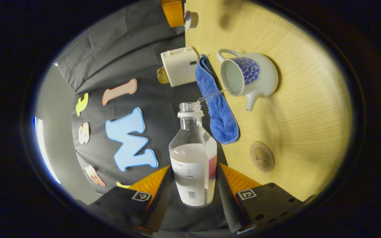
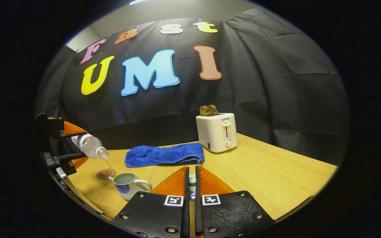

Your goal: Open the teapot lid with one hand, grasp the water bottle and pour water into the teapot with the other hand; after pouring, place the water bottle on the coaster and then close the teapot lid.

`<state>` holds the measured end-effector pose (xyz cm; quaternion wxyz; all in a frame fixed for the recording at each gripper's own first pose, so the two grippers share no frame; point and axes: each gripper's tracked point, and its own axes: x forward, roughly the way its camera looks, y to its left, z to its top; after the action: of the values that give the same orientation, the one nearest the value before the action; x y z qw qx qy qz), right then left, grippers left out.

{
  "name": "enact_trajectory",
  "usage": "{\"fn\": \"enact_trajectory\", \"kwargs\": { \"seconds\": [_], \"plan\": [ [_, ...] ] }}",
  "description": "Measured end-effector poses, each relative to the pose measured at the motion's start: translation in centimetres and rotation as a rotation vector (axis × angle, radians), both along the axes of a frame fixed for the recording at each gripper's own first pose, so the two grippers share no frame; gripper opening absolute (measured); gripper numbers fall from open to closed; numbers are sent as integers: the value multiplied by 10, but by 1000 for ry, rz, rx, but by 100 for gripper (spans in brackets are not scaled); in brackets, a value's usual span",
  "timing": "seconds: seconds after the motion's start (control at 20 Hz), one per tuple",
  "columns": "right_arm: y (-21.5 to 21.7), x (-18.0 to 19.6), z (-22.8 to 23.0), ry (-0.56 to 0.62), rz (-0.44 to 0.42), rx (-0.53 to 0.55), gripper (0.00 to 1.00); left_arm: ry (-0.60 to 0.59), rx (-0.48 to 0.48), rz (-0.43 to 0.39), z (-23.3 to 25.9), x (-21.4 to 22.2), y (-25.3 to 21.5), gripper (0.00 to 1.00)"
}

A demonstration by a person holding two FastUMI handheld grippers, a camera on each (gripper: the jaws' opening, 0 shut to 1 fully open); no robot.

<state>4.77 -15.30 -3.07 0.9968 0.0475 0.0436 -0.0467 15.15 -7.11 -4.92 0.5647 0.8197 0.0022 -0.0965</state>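
Observation:
My left gripper [image 1: 194,167] is shut on a clear water bottle [image 1: 193,158], uncapped and about half full. The bottle is tipped, and a thin stream runs from its mouth into the open white teapot [image 1: 246,77] with a blue pattern. In the right gripper view the left gripper [image 2: 78,144] holds the bottle [image 2: 89,145] above the teapot [image 2: 127,185] at the lower left. My right gripper [image 2: 191,169] is shut on the small teapot lid [image 2: 192,186], held up to the right of the pot. A round coaster [image 1: 262,156] [image 2: 104,173] lies bare beside the teapot.
A folded blue towel [image 2: 164,154] [image 1: 218,105] lies behind the teapot. A white toaster [image 2: 216,132] [image 1: 179,66] with bread in it stands near the back wall. The wooden table [image 2: 276,178] stretches to the right of the toaster.

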Motion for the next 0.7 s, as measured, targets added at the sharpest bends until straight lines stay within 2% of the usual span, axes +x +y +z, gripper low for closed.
{"fn": "enact_trajectory", "kwargs": {
  "seconds": [0.7],
  "plan": [
    [1,0,-1,2,3,2,6,-13,65,-21,7,4,-1,87]
  ]
}}
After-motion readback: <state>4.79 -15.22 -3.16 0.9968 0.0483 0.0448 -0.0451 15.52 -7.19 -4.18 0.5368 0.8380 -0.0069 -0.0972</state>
